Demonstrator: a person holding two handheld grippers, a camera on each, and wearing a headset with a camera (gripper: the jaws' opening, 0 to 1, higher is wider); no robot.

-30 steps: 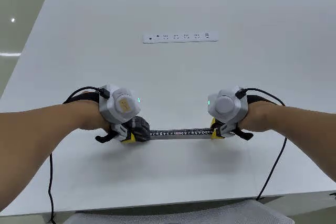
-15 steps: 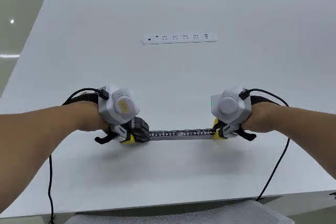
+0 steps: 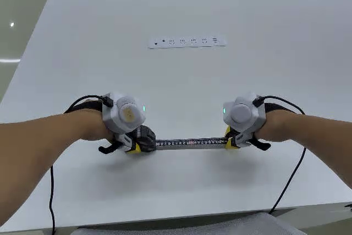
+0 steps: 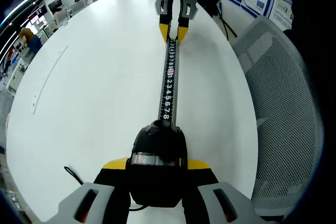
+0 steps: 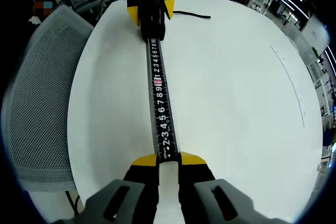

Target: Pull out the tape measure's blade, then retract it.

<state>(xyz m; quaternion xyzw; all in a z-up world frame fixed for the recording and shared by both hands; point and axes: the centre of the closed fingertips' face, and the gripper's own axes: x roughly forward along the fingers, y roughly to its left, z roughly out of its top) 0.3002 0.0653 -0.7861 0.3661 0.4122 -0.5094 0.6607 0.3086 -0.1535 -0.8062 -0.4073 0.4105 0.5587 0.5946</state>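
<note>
In the lower middle of the head view, the left hand-held gripper (image 3: 136,146) pinches the black tape measure (image 3: 145,138) between its yellow-tipped jaws, low over the white desk (image 3: 181,92). The blade (image 3: 190,143) runs straight out of it toward the right of the frame, and the right hand-held gripper (image 3: 230,143) is clamped on the blade's free end. A power strip (image 3: 187,42) lies well beyond them, in the upper middle.

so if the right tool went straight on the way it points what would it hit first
Following the blade, the right tool would probably meet the black tape measure case, clamped in the left tool, first.
</note>
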